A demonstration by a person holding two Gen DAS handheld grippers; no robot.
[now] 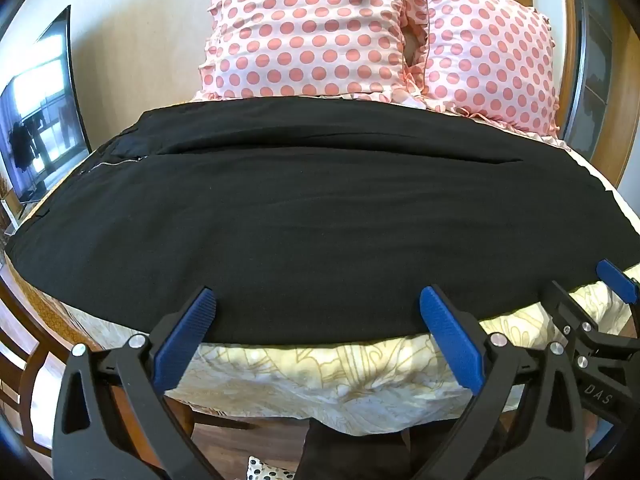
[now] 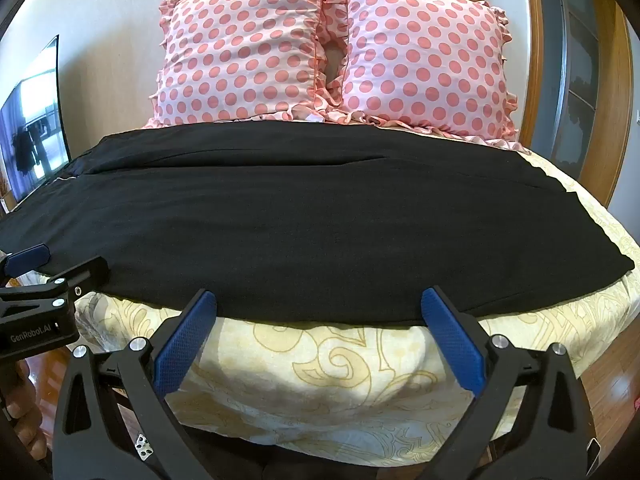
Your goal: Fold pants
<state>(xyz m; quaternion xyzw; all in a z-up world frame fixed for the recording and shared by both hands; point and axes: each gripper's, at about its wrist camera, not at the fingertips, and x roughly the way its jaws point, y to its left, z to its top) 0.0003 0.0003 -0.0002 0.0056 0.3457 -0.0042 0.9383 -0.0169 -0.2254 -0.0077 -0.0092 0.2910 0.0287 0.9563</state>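
My left tool (image 1: 316, 304) and right tool (image 2: 318, 306) both stand spread apart, gripping nothing, tips at the near hem of the black pants (image 1: 280, 216), which lie flat across the bed (image 2: 320, 368) below two polka-dot pillows (image 2: 248, 56).

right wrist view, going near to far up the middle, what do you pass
right claw with its jaws open → yellow patterned bedspread → black pants spread flat across the bed → pink polka-dot pillows → wall
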